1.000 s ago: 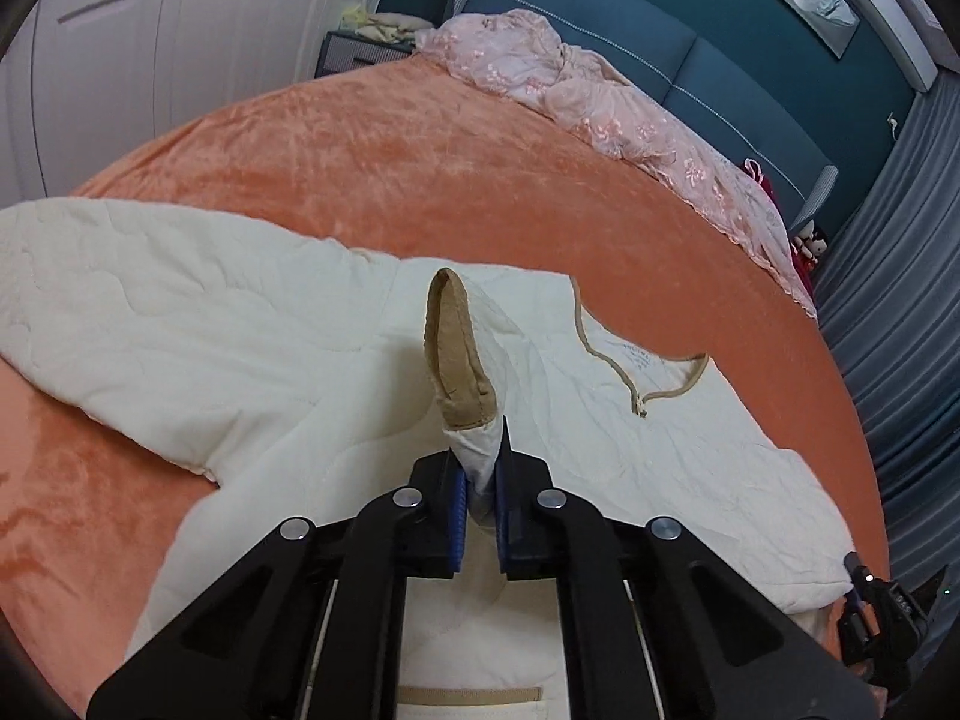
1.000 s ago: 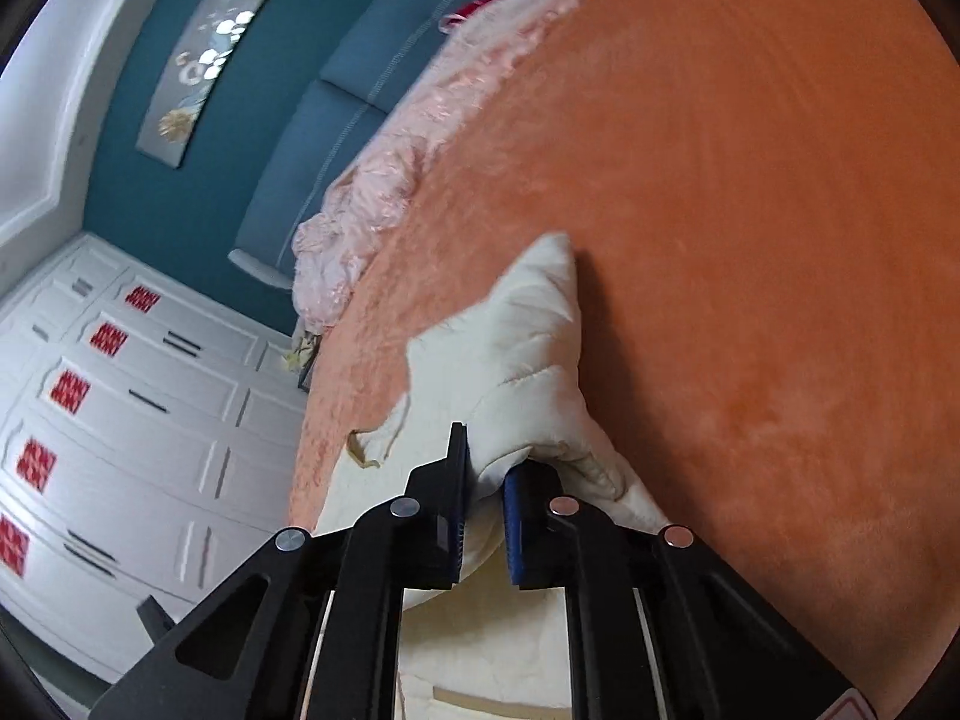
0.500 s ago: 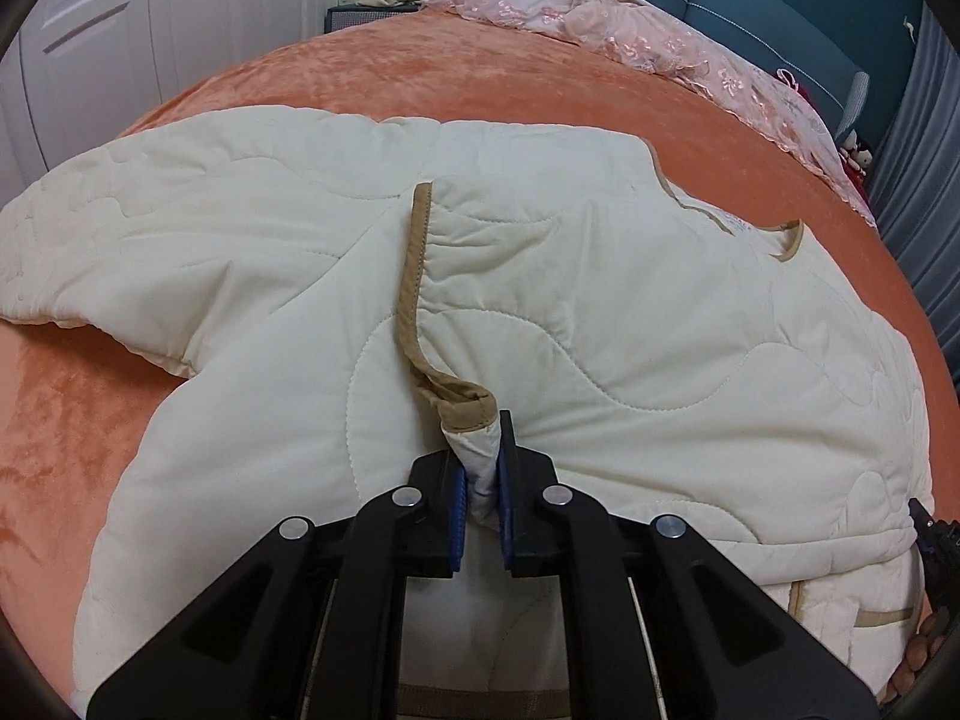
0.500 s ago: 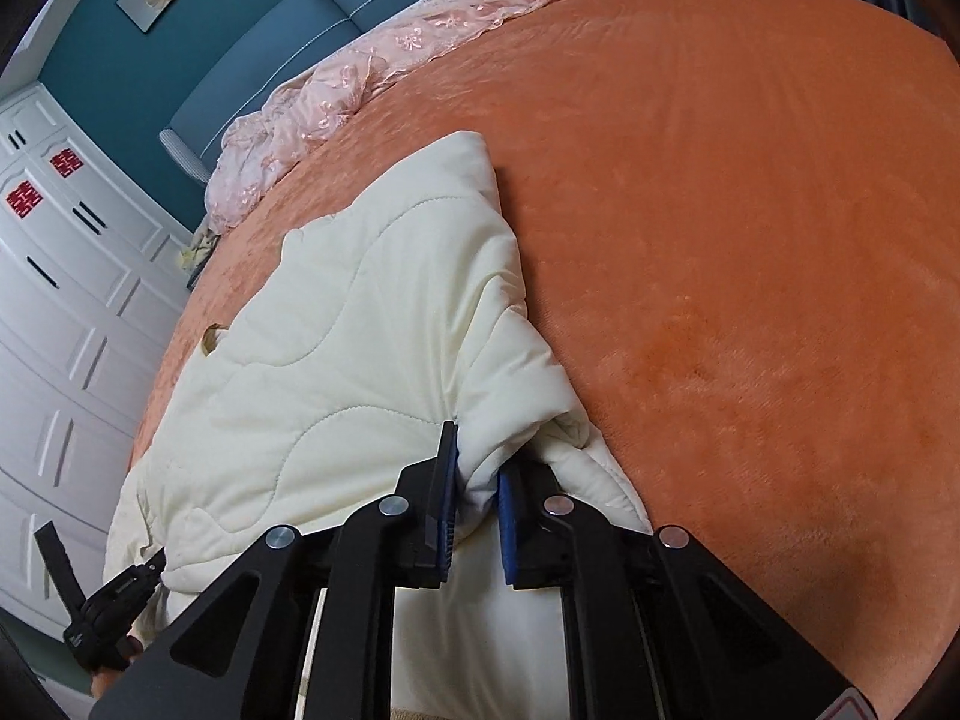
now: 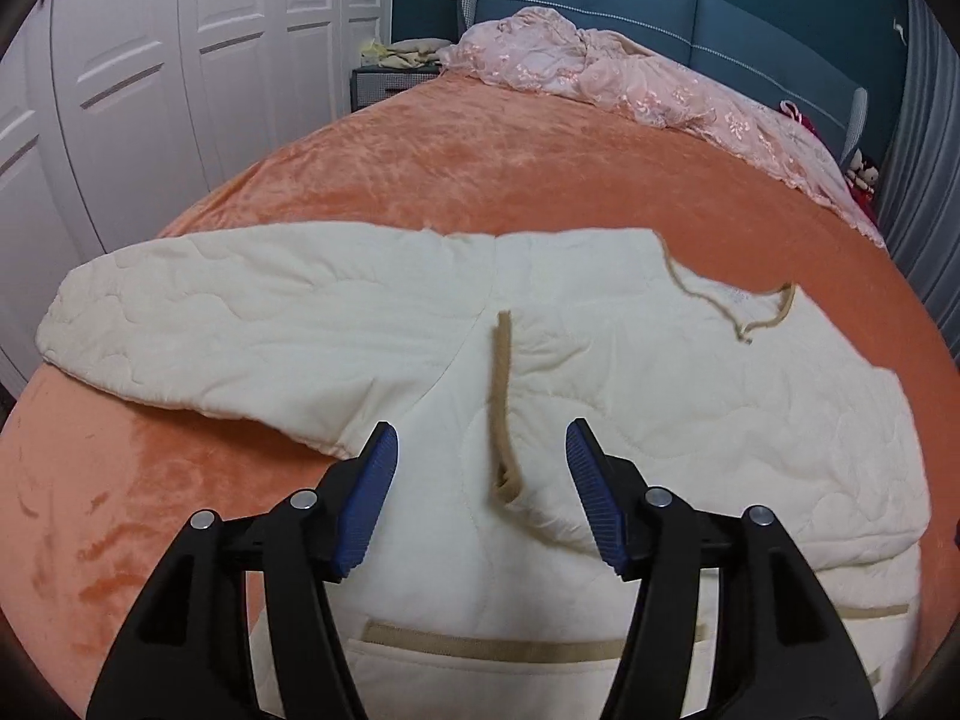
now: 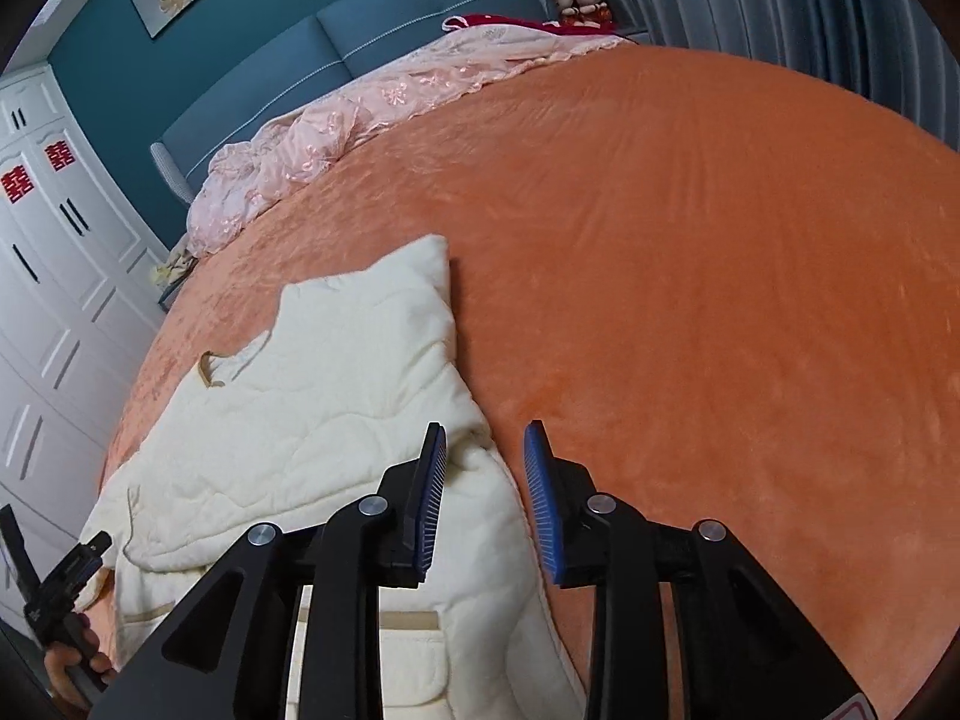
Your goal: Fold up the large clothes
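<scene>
The cream quilted jacket with tan trim (image 5: 600, 372) lies flat on the orange plush bedspread (image 5: 480, 180), its hem cut off below (fisheye edge). Both the left gripper (image 5: 480, 480) and right gripper (image 6: 485, 468) are opening their jaws above it, gripping nothing.

The left gripper (image 5: 480, 468) tilts downward, its jaws opening, the blue pads (image 5: 366, 498) gripping nothing. The right gripper (image 6: 485, 468) likewise tilts downward, jaws opening, narrower.

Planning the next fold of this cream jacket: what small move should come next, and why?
Probably reach the left gripper to the spread sleeve to fold it inward. Both grippers' jaws are opening, gripping nothing; the other sleeve's tan cuff already lies across the quilted jacket.
</scene>
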Demonstrator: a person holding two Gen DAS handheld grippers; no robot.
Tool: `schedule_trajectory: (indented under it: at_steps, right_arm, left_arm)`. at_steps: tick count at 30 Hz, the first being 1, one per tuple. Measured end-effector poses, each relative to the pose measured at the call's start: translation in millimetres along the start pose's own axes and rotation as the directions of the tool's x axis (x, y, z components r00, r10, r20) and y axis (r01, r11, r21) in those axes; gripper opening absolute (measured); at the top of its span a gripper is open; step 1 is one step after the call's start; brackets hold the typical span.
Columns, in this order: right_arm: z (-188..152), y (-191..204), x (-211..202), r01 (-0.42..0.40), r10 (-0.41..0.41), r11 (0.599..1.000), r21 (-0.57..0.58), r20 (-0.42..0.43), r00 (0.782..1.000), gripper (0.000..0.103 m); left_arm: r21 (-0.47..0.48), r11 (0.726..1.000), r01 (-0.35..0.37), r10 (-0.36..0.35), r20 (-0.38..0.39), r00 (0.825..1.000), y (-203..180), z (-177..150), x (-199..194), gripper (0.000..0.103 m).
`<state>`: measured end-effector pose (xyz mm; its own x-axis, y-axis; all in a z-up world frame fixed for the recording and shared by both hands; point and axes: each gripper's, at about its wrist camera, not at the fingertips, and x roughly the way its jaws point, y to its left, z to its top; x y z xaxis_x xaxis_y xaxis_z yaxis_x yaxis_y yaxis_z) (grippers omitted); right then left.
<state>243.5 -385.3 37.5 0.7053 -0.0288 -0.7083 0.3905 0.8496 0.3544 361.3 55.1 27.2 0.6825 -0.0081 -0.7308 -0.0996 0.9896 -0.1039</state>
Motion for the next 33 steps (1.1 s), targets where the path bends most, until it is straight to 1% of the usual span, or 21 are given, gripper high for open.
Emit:
schedule_trajectory:
  at_steps: [3, 5, 6, 8, 11, 13, 16, 19, 22, 25, 27, 28, 30, 31, 33]
  right_arm:
    - [8.7, 47.2, 18.7, -0.056, 0.054, 0.994, -0.092, -0.016, 0.998, 0.026]
    - [4.6, 80.4, 37.2, -0.067, 0.061, 0.984, -0.165, -0.041, 0.997, 0.026]
    - [0.2, 92.2, 44.1, -0.075, 0.065, 0.979, -0.187, -0.056, 0.996, 0.026]
    - [-10.8, 110.6, 60.9, -0.098, 0.079, 0.973, -0.210, -0.098, 0.992, 0.026]
    - [-30.3, 126.4, 77.5, -0.112, 0.077, 0.965, -0.238, -0.152, 0.985, 0.026]
    - [-42.9, 130.7, 88.1, -0.106, 0.059, 0.959, -0.262, -0.180, 0.982, 0.026]
    - [-54.6, 128.7, 95.6, -0.096, 0.045, 0.954, -0.286, -0.179, 0.983, 0.026]
    - [-59.4, 122.7, 101.7, -0.103, 0.054, 0.957, -0.273, -0.181, 0.982, 0.025]
    - [-65.3, 124.4, 103.0, -0.084, 0.037, 0.951, -0.297, -0.160, 0.987, 0.024]
    - [-69.2, 133.0, 104.5, -0.048, 0.001, 0.940, -0.336, -0.139, 0.990, 0.024]
    - [-65.8, 139.8, 96.3, -0.028, -0.015, 0.937, -0.349, -0.121, 0.993, 0.026]
    - [-63.7, 143.2, 89.2, -0.050, 0.013, 0.940, -0.337, -0.113, 0.994, 0.025]
    - [-62.9, 155.8, 76.1, -0.143, 0.108, 0.943, -0.300, -0.133, 0.985, 0.024]
    - [-65.2, 166.7, 74.6, -0.173, 0.130, 0.935, -0.311, -0.153, 0.980, 0.024]
    - [-74.9, 187.0, 81.4, -0.203, 0.137, 0.914, -0.352, -0.202, 0.970, 0.022]
  left_arm:
    - [0.000, 0.997, 0.076, -0.076, -0.014, 0.997, -30.2, 15.7, 1.1, 0.056]
    - [0.024, 0.992, 0.124, -0.122, -0.048, 0.991, -56.1, 14.0, 8.9, 0.056]
    - [0.047, 0.990, 0.133, -0.130, -0.065, 0.989, -69.4, 9.4, 14.0, 0.056]
    - [0.092, 0.987, 0.130, -0.122, -0.091, 0.988, -90.8, -2.4, 25.4, 0.056]
    - [0.115, 0.985, 0.127, -0.109, -0.146, 0.983, -106.6, -23.0, 46.5, 0.056]
    - [0.120, 0.986, 0.112, -0.093, -0.156, 0.983, -109.0, -35.9, 55.8, 0.056]
    - [0.149, 0.984, 0.098, -0.080, -0.125, 0.989, -109.8, -48.4, 59.3, 0.056]
    - [0.177, 0.981, 0.083, -0.068, -0.090, 0.994, -111.6, -57.4, 60.0, 0.057]
    - [0.195, 0.979, 0.065, -0.056, -0.054, 0.997, -113.2, -63.3, 61.2, 0.058]
    - [0.183, 0.980, 0.076, -0.071, -0.034, 0.997, -110.5, -64.8, 62.0, 0.059]
    - [0.167, 0.982, 0.092, -0.088, -0.029, 0.996, -107.3, -64.7, 60.7, 0.059]
    - [0.158, 0.982, 0.101, -0.098, -0.027, 0.995, -105.3, -64.0, 60.0, 0.059]
    - [0.138, 0.984, 0.117, -0.114, -0.023, 0.993, -101.1, -62.3, 57.4, 0.059]
    - [0.126, 0.985, 0.116, -0.114, -0.018, 0.993, -99.4, -61.2, 55.5, 0.059]
    - [0.095, 0.991, 0.099, -0.098, -0.015, 0.995, -92.9, -57.5, 50.0, 0.059]
